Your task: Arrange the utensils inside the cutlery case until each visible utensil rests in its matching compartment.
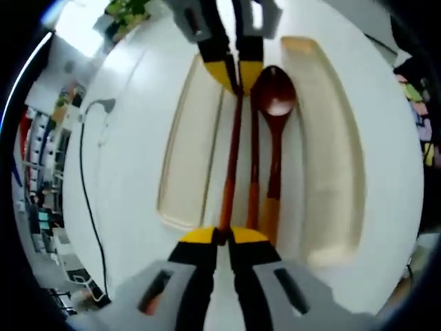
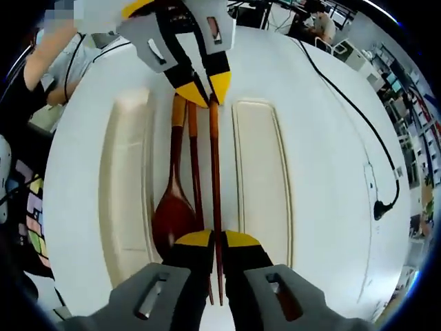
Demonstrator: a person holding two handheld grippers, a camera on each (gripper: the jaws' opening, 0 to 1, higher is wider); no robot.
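One dark wooden chopstick (image 1: pixel 231 158) (image 2: pixel 215 172) is held at both ends. My left gripper (image 1: pixel 224 236) (image 2: pixel 207 93) is shut on one end and my right gripper (image 1: pixel 239 76) (image 2: pixel 219 240) is shut on the other. Beside it lie a second chopstick (image 1: pixel 253 172) (image 2: pixel 195 165) and a dark wooden spoon (image 1: pixel 275 96) (image 2: pixel 172 214). These sit in the gap between two long cream case trays, one (image 1: pixel 189 145) (image 2: pixel 262 179) on the held chopstick's side, the other (image 1: pixel 331 152) (image 2: pixel 124 186) on the spoon's side. Both trays look empty. Whether the held chopstick touches the table I cannot tell.
Everything rests on a round white table (image 1: pixel 131 138) (image 2: pixel 331 227). A black cable (image 1: pixel 86 179) (image 2: pixel 344 96) runs across it to a plug (image 2: pixel 379 207). A person's arm (image 2: pixel 48 48) is at the table's far edge. Shelves and clutter stand beyond the rim.
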